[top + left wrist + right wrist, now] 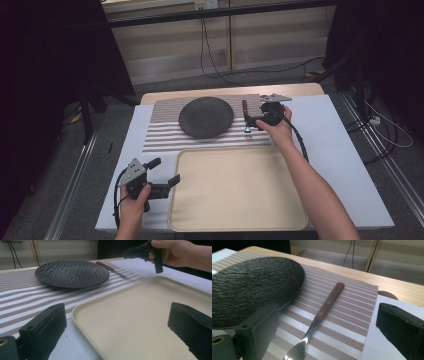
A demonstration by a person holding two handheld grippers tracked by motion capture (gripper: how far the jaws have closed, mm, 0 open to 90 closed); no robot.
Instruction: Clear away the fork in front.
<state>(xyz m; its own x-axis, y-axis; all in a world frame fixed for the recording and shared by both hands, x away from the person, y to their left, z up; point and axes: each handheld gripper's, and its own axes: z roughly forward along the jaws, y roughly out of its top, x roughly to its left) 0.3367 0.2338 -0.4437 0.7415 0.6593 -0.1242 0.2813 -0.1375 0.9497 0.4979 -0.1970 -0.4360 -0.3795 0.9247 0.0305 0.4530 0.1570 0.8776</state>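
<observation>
A metal utensil with a brown wooden handle [245, 116] [329, 301] [111, 269] lies on the striped placemat [160, 135], just right of a black textured plate [206, 117] [249, 287] [71, 273]. My right gripper [251, 123] [324, 325] hovers low over the utensil, open, with one jaw on each side of its shaft and nothing gripped. My left gripper [165, 171] [117, 325] stands open at the front left, with its jaws at the left edge of the beige tray [240, 195] [140, 315].
The tray is bare and takes up the front middle of the white table top [340, 150]. In the left gripper view the right hand and its gripper [143, 252] show beyond the tray. Cables run over the floor behind the table.
</observation>
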